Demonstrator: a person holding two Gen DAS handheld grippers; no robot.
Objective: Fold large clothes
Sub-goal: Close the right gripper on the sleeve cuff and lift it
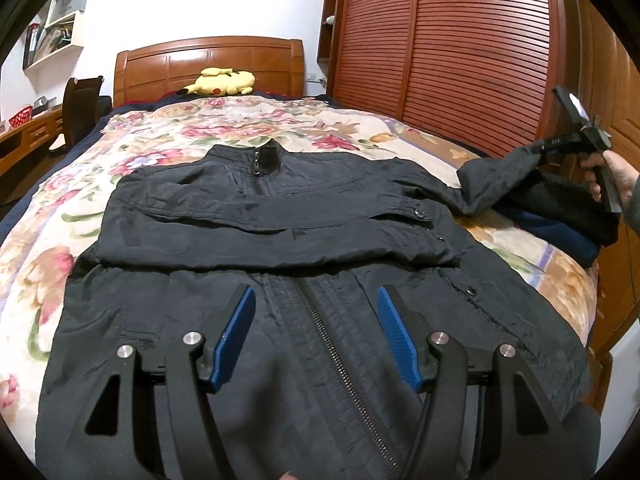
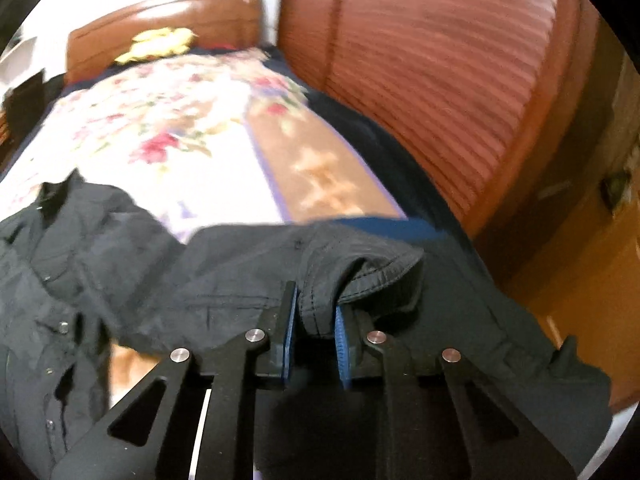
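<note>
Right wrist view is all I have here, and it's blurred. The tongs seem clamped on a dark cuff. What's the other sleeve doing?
Observer: The other sleeve is already folded flat across the chest of the black jacket.
Operator: And the left tongs?
Observer: The left tongs stand open above the jacket's zipper, gripping nothing.
Operator: How does my sleeve look from there?
Observer: The right sleeve is lifted off the floral bedspread toward the right tongs, which grip its cuff.
</note>
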